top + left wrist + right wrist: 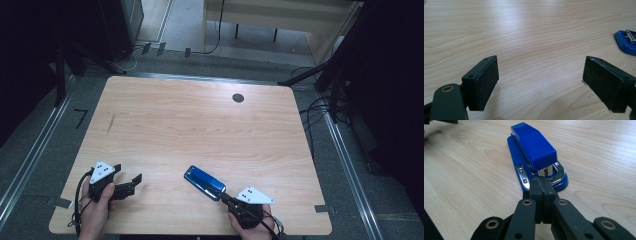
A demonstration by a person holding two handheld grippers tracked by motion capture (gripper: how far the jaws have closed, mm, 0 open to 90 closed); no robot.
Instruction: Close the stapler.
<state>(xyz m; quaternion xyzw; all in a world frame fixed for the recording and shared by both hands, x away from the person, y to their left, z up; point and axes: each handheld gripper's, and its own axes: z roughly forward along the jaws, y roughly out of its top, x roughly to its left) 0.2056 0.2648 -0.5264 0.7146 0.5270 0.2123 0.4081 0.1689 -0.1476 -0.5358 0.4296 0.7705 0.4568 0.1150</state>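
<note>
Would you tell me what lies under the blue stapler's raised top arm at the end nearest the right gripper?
Under the blue stapler top arm, a metal plate shows on the base. The shut right gripper covers the plate's near edge.

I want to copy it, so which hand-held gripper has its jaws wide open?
The left hand-held gripper: its padded jaws stand far apart over bare wood. The right hand-held gripper is pinched shut beside the blue plastic stapler.

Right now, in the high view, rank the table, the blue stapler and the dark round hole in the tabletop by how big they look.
1. Table, by far the largest.
2. Blue stapler, near the front edge.
3. Dark round hole, smallest; it lies farther from the camera, but the gap in size looks clear.
</note>
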